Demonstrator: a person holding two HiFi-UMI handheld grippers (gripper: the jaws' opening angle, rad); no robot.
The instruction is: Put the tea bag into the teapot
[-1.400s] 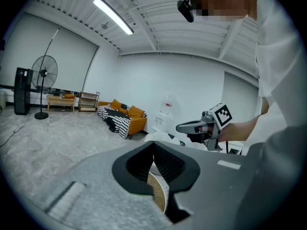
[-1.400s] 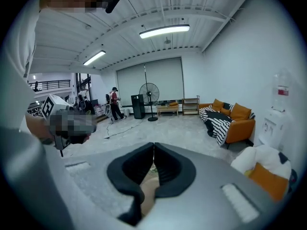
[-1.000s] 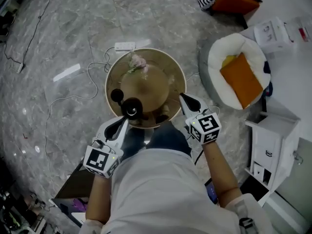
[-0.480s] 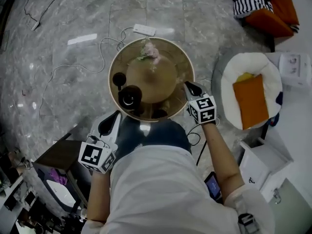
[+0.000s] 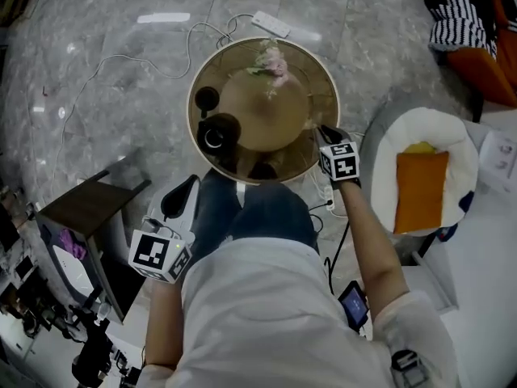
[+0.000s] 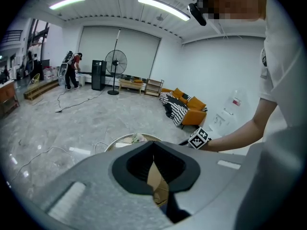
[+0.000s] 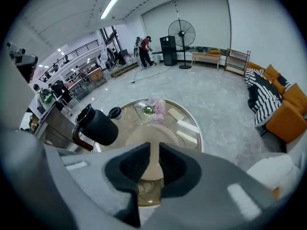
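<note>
A black teapot with a brown handle stands open-topped on the near left of the round glass table. A small black lid sits just behind it. Two flat pale packets lie on the table's right side; I cannot tell whether they are tea bags. My right gripper hangs over the table's near right rim. Its jaws have just been opening, stand narrowly open and hold nothing. My left gripper is off the table by the person's left knee, tips together, empty.
Pink flowers lie at the table's far edge. A power strip and cables run over the floor behind. A dark side table stands at the left. A white round cushion with an orange pillow is at the right.
My right gripper has dropped toward the table's near right rim and its jaws have parted. The left gripper has sunk away from the table edge toward the knee. The head view has shifted.
</note>
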